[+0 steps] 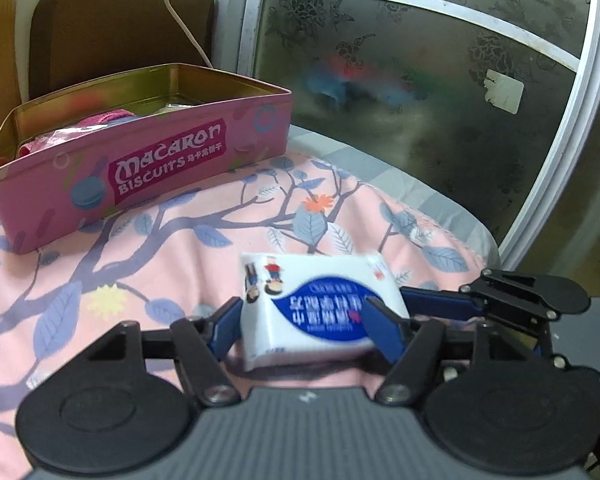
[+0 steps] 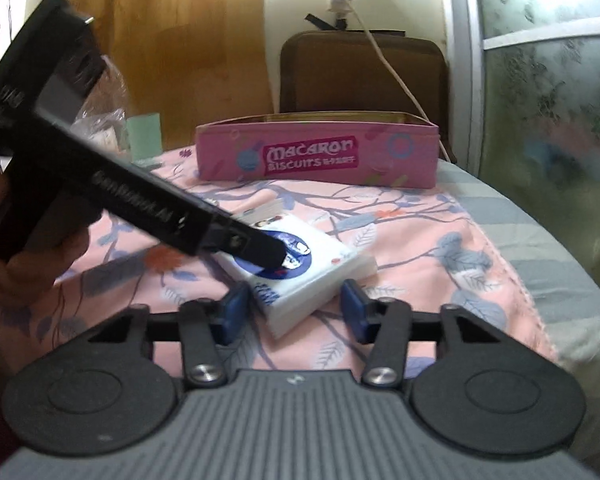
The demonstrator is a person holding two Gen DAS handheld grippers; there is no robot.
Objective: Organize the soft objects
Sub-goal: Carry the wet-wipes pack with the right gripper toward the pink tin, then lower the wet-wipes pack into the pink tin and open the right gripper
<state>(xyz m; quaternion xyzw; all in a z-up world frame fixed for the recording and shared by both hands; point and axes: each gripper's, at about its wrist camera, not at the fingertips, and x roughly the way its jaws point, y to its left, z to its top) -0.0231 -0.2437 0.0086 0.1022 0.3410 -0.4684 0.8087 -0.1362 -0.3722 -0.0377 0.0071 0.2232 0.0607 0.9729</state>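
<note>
Holding: my left gripper [image 1: 304, 322] has its blue pads on both sides of the tissue pack [image 1: 320, 304], low centre of the left view; whether the pads press it or only bracket it I cannot tell for sure, though they look to touch.
Right gripper: my right gripper [image 2: 292, 312] is open, nothing between its pads; the pack's near corner sits just ahead of them, low centre of the right view.
Pack place: lying on the pink bedspread [image 1: 172, 248], well apart from the tin [image 1: 140, 168] at upper left.
Handling: judged light and squashy, a plastic wrap likely slick; a firm squeeze would dent it rather than break it.
Grip: I would take it across the short sides, mid-length, so it does not swivel.
Tin contents: some pink and clear wrapped things show inside; the rest is hidden by the front wall.
Blur: the pack's print is smeared and upside down, unreadable.
Cut off: in the right view the left gripper's body covers part of the pack's top, and the hand [image 2: 28, 264] holding it is only partly seen.
</note>
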